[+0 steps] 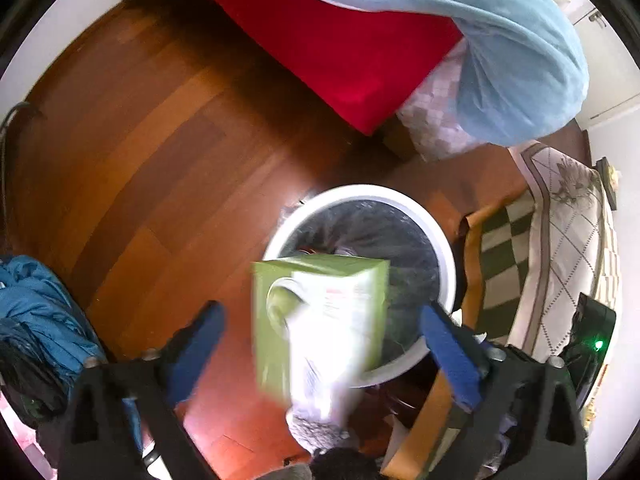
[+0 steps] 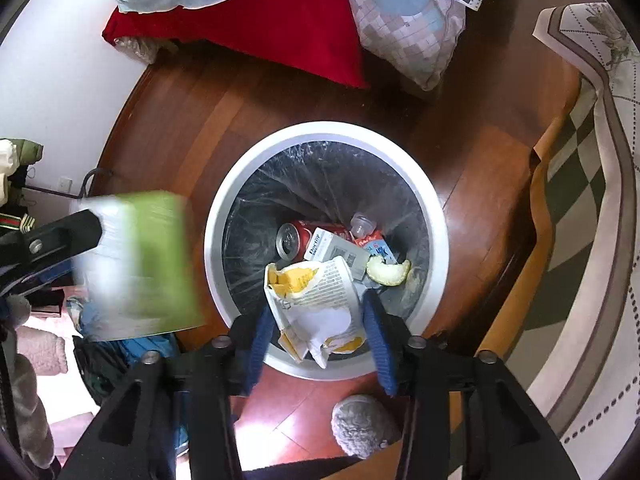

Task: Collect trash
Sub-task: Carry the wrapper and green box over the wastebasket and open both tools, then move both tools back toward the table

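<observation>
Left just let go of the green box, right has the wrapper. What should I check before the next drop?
1. Right gripper grips wrapper: ok.
2. Wrapper above bin opening: ok.
3. Left gripper fingers clear of green box: ok.
4. Green box heading into bin: cannot tell; it is blurred and near the rim.
5. Room in bin: ok; can and peel lie low.

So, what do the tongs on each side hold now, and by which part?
Right tongs pinch the crumpled white-and-yellow wrapper by its lower sides, over the bin. Left tongs are open; the blurred green box touches neither pad.
</observation>
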Available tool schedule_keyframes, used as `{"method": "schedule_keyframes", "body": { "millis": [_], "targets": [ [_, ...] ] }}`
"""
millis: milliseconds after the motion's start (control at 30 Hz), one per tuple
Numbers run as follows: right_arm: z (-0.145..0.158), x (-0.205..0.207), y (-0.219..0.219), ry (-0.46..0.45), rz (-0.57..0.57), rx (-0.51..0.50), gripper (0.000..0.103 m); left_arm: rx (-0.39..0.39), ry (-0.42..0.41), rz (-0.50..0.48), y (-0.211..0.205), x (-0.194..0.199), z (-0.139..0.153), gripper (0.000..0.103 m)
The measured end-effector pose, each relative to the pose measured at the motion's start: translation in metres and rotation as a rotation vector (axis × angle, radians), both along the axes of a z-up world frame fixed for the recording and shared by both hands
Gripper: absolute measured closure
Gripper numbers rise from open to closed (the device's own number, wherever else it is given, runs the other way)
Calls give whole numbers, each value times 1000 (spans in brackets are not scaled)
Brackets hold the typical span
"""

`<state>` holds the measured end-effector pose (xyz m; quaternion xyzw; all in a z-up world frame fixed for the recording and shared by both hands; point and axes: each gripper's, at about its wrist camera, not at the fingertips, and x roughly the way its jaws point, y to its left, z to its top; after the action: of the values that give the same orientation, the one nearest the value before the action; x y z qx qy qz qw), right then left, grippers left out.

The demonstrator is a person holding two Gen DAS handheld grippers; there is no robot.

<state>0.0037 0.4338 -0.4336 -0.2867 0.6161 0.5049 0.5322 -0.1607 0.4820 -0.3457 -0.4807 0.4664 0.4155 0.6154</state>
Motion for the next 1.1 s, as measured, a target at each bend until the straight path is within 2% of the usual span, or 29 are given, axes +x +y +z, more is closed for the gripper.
{"method": "schedule_keyframes", "body": {
  "millis": [33, 100, 233, 367, 667, 867, 1100],
  "targets": [
    [-2, 2, 2, -10, -6, -4, 18, 13, 17, 3, -1, -2, 2, 2],
    [1, 3, 1, -35, -5, -4, 0, 56, 50, -1, -5, -4, 9, 2],
    [16, -3, -1, -115, 26, -6, 0, 156, 133, -6, -18, -7, 24, 2],
    [34, -4, -12, -160, 24, 12, 0, 206, 165, -7, -36, -11, 37, 2],
    [83, -10, -48, -229, 29, 68, 0, 245, 172, -4, -76, -16, 56, 2],
    [125, -14, -80, -259, 25, 139, 0, 293, 157, -2, -106, -25, 88, 2],
    [176, -18, -123, -276, 26, 228, 0, 385, 145, -7, -147, -38, 136, 2]
  ]
}}
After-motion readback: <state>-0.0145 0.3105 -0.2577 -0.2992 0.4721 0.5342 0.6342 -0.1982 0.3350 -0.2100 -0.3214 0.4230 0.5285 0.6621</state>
